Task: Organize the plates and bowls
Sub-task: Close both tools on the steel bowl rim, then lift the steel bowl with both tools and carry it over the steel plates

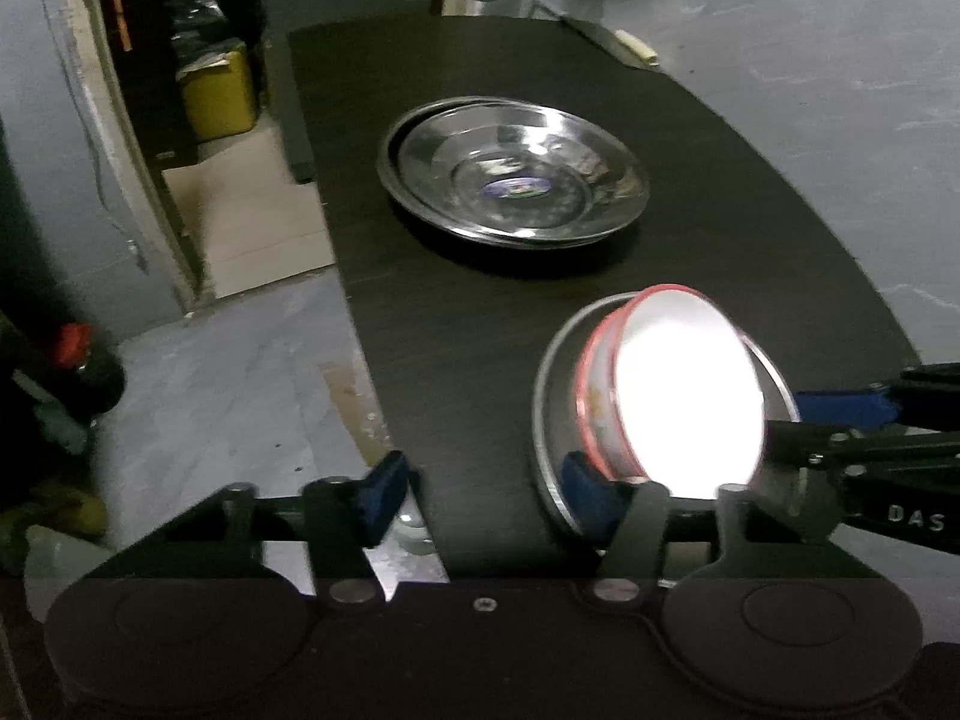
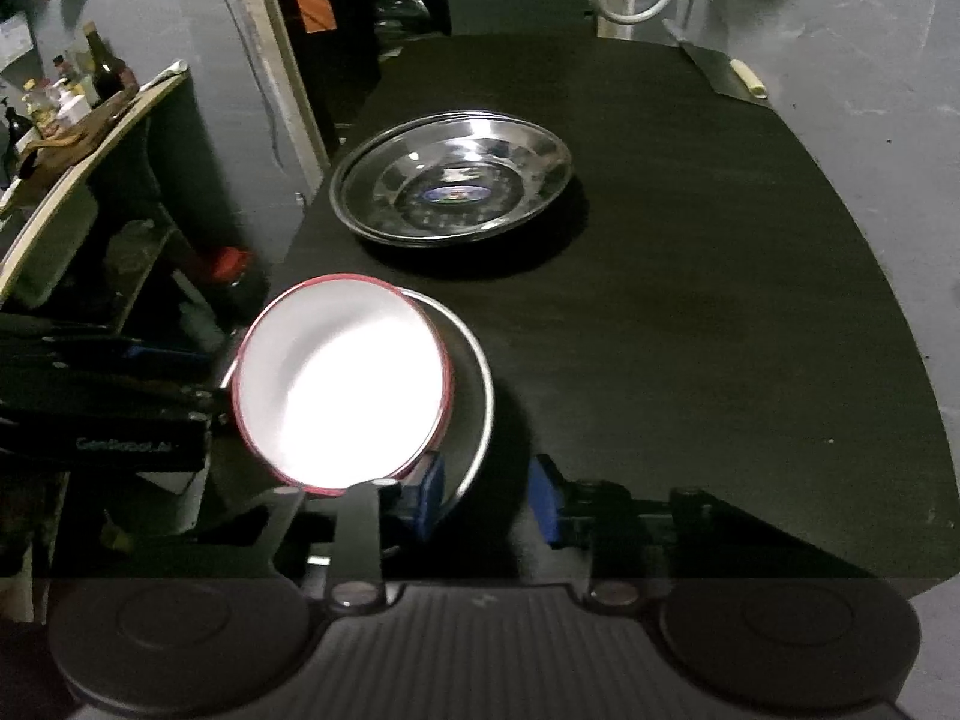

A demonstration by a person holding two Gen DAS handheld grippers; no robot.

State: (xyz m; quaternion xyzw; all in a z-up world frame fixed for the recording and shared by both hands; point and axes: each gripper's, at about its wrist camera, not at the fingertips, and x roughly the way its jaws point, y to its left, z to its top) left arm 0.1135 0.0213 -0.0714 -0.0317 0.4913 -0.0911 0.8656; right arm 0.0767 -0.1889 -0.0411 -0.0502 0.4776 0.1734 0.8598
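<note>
Both tools flank the tilted red-rimmed bowl (image 1: 666, 396); left tool (image 1: 486, 498) and right tool (image 2: 489, 495) look spread, so I'd pinch its rim before lifting.

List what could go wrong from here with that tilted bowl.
1. The red-rimmed bowl leans tilted on the steel plate; it may slide off when either is moved.
2. That plate sits near the table edge, so a nudge from the right gripper could tip it over.
</note>
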